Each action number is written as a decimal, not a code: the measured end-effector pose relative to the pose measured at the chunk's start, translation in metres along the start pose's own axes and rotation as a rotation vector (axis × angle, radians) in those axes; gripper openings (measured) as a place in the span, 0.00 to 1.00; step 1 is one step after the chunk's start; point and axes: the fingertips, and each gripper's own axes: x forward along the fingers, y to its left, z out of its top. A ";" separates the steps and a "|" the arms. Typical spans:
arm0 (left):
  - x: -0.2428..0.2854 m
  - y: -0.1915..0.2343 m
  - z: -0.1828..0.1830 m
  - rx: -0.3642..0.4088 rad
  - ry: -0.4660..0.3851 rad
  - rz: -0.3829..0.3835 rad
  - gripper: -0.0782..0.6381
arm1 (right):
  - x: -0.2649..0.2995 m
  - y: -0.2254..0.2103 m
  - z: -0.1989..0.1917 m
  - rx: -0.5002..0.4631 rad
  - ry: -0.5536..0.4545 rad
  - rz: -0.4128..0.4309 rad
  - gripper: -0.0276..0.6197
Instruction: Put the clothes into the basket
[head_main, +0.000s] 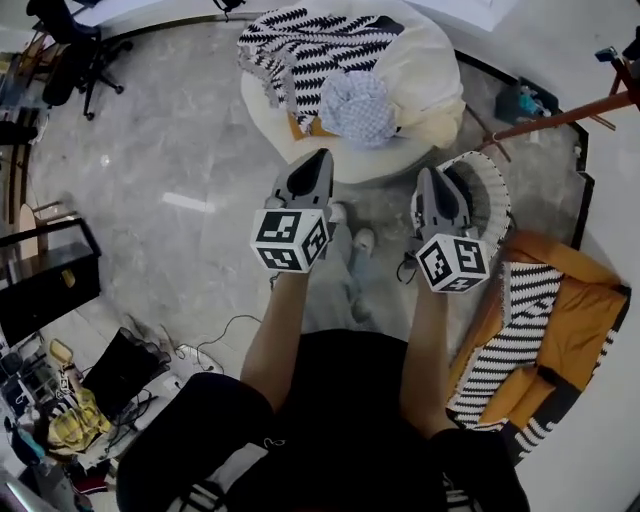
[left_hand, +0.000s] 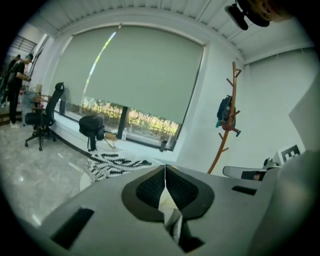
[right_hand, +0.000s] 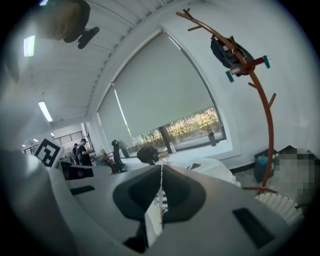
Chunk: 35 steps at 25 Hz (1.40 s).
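A black-and-white zigzag garment (head_main: 310, 45) and a blue-and-white patterned one (head_main: 358, 108) lie on a white round cushion (head_main: 430, 70). The zigzag garment (left_hand: 112, 164) also shows in the left gripper view. More orange and zigzag clothes (head_main: 540, 340) lie at the lower right. A white ribbed basket (head_main: 492, 195) stands just right of my right gripper (head_main: 428, 172). My left gripper (head_main: 322, 153) points at the cushion's near edge. Both grippers are shut and hold nothing; the jaws meet in the left gripper (left_hand: 165, 167) and the right gripper (right_hand: 161, 167).
A brown coat rack (head_main: 560, 118) stands at the right, past the basket. A black office chair (head_main: 70, 45) is at the far left, and cables and clutter (head_main: 120, 370) lie at the lower left. The person's feet (head_main: 352, 240) stand on the grey floor below the grippers.
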 end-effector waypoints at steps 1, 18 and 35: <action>0.005 0.006 -0.019 -0.026 0.029 0.003 0.12 | 0.004 0.001 -0.022 -0.004 0.049 0.003 0.06; 0.136 0.116 -0.203 -0.082 0.249 -0.025 0.12 | 0.126 -0.058 -0.228 -0.008 0.360 -0.044 0.06; 0.267 0.189 -0.290 0.084 0.393 -0.103 0.12 | 0.223 -0.121 -0.351 0.070 0.541 -0.065 0.33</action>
